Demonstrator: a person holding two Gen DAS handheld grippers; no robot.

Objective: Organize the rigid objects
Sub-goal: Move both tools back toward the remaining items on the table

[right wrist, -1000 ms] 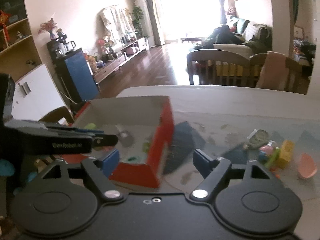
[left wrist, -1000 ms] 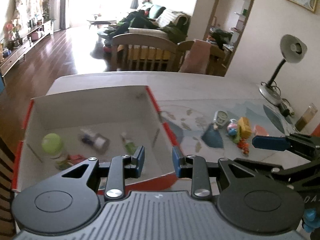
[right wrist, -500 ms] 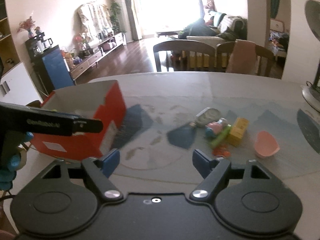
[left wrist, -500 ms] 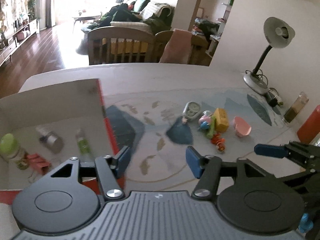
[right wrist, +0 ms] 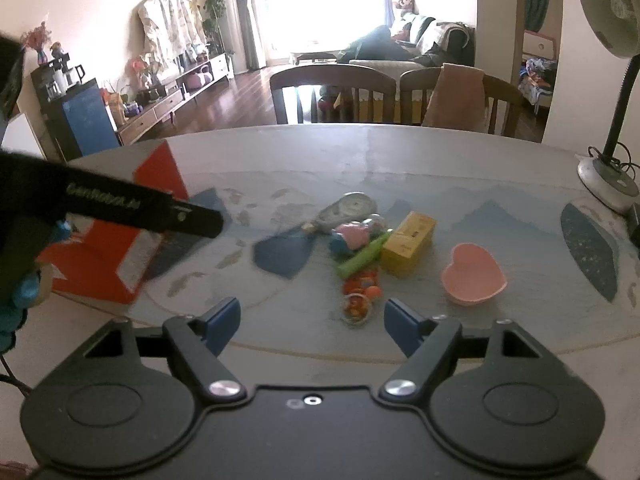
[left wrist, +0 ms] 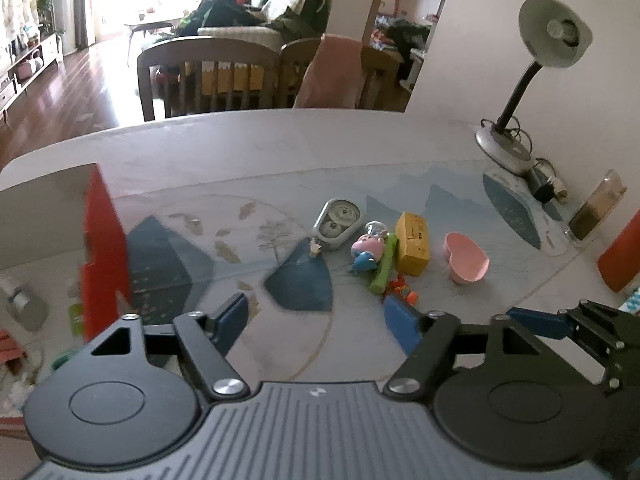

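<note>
A cluster of small objects lies mid-table: a grey correction-tape dispenser (left wrist: 336,223), a pink pig toy (left wrist: 366,245), a green tube (left wrist: 384,264), a yellow box (left wrist: 412,249), a pink heart-shaped dish (left wrist: 466,258) and small orange bits (right wrist: 358,286). A red-and-white cardboard box (left wrist: 100,240) stands at the left with several items inside. My left gripper (left wrist: 316,322) is open and empty, short of the cluster. My right gripper (right wrist: 306,324) is open and empty, just before the orange bits.
A desk lamp (left wrist: 516,120) stands at the far right edge with a cable and plug. A glass jar (left wrist: 596,212) and a red object (left wrist: 620,256) stand at the right. Chairs (right wrist: 332,96) line the table's far side.
Both grippers swung right from the cardboard box toward the toy cluster. The left jaws opened wider. The box now sits at the left edge of both views.
</note>
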